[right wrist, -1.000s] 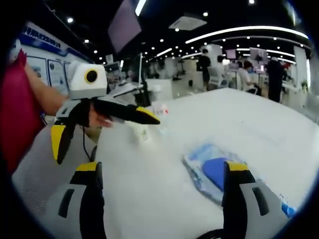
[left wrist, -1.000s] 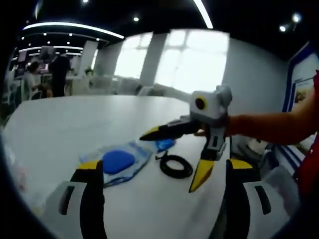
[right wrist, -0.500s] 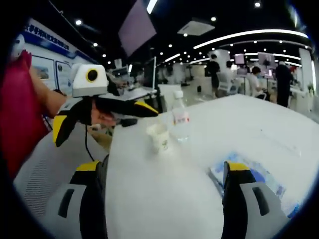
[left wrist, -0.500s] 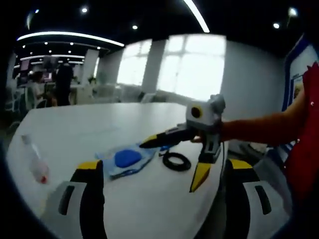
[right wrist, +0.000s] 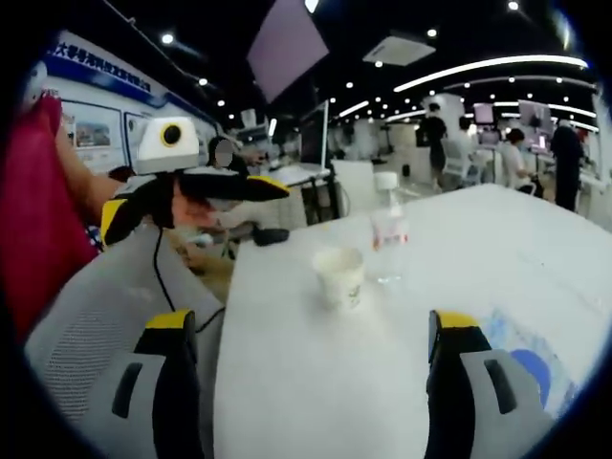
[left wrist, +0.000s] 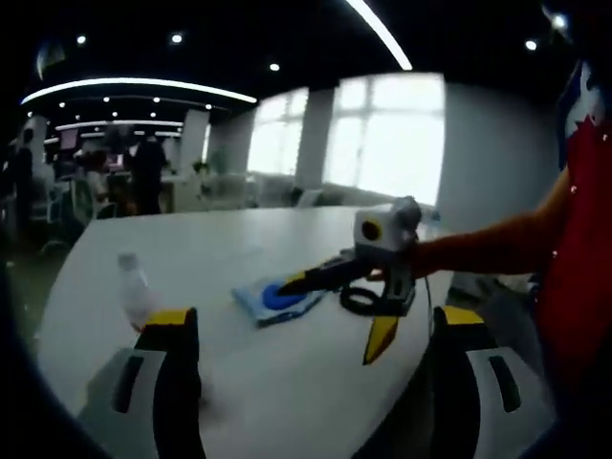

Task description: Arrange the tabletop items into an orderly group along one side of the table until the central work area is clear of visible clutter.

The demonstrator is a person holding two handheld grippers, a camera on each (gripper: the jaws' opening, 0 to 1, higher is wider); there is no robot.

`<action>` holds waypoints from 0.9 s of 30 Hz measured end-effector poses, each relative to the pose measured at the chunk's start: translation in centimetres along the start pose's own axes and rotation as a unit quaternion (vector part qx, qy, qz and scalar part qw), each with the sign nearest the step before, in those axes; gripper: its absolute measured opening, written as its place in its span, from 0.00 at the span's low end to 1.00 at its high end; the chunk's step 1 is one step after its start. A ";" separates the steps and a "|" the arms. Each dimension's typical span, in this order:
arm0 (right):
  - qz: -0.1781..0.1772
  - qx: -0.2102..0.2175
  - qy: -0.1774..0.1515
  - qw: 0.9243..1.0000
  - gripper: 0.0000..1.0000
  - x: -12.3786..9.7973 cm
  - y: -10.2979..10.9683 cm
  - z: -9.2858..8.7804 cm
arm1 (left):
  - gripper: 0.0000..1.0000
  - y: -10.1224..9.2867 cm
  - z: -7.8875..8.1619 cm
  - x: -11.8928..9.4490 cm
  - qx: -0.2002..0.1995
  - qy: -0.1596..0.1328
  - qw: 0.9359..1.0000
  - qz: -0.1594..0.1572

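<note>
**Both tools pulled back, bottle now in sight**

Left gripper view, L to R: we see a water bottle [left wrist: 132, 287] near the tabletop [left wrist: 191, 249] left edge, hidden 1 s ago. Blue pouch [left wrist: 277, 298] and black cable coil [left wrist: 361, 300] sit toward the right edge, smaller than before. Right gripper [left wrist: 337, 308] hovers over them, jaws spread, empty. Right gripper view: left gripper [right wrist: 196, 201] splayed wide, empty; paper cup [right wrist: 341, 275] beside the bottle, mid-table.
</note>
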State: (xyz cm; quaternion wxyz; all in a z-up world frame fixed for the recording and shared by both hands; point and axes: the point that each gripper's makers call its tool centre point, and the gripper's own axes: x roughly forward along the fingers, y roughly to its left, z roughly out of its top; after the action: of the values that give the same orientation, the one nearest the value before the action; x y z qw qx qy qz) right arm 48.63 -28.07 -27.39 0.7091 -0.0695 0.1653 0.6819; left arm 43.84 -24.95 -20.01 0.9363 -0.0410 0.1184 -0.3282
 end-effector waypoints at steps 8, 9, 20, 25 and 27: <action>0.019 -0.009 0.002 1.000 0.99 4.5 0.5 0.2 | 0.99 1.3 -0.6 -3.1 -0.015 -0.009 0.999 0.046; 0.018 -0.012 0.002 1.000 0.99 4.9 0.4 0.1 | 0.99 1.4 -0.6 -3.5 -0.014 -0.011 0.998 0.052; -0.016 -0.029 0.004 0.999 0.96 9.7 -2.2 -0.7 | 0.99 3.2 0.6 -5.6 -0.018 -0.045 0.993 0.104; -0.023 -0.028 0.002 0.999 0.91 11.1 -2.8 -1.2 | 0.99 3.5 0.0 -5.6 -0.015 -0.038 0.993 0.113; -0.024 -0.025 -0.002 0.999 0.89 11.6 -3.0 -1.1 | 0.99 3.8 -0.2 -5.8 -0.020 -0.038 0.992 0.117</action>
State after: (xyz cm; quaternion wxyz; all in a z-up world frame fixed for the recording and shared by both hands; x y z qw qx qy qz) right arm 51.60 -17.62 -32.64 0.7238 -0.0899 0.1447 0.6687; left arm 41.71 -18.36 -19.64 0.9710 -0.0583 0.0931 -0.2125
